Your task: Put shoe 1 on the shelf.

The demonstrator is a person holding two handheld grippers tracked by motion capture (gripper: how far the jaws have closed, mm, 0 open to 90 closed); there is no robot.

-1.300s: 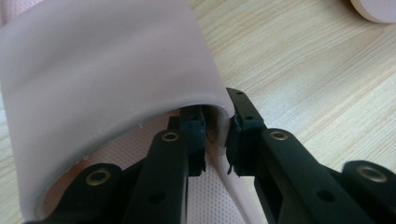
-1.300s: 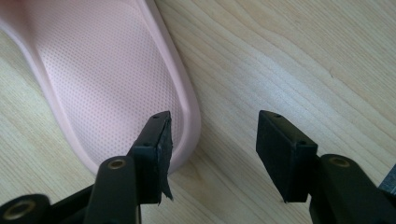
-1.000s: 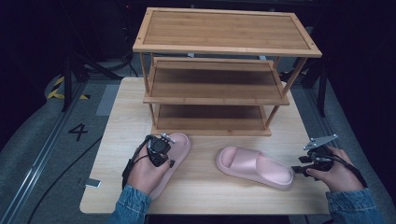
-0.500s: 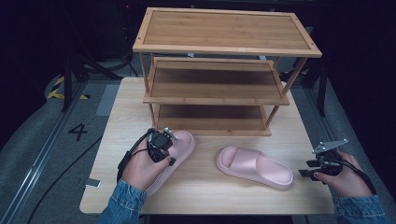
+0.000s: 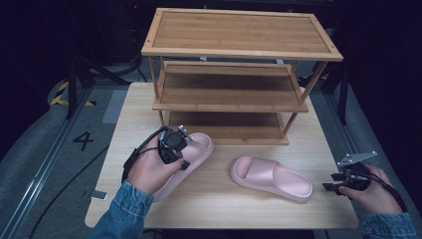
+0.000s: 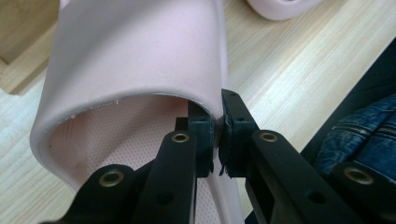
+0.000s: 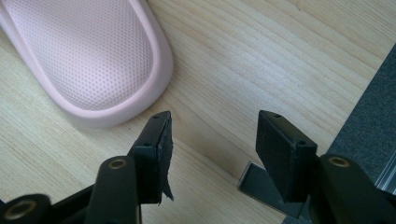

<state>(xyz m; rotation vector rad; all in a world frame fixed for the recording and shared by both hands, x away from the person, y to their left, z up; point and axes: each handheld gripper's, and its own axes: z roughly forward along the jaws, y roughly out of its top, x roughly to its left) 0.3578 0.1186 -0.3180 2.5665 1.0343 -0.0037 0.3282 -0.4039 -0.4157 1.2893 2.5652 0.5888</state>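
Note:
Two pink slide slippers are on the light wooden table. My left gripper is shut on the left slipper, pinching the edge of its strap between the jaws and holding that end raised. The other slipper lies flat at centre right; its heel end appears in the right gripper view. Near the table's right front corner my right gripper is open with nothing between its jaws, just beside that heel.
A three-tier bamboo shoe rack stands at the back of the table, its shelves bare. The table's right edge runs close to the right gripper. A small flat object lies on the floor at the left.
My left hand has risen, lifting the strap end of the left slipper off the table. My right hand has drifted slightly toward the table's right front corner.

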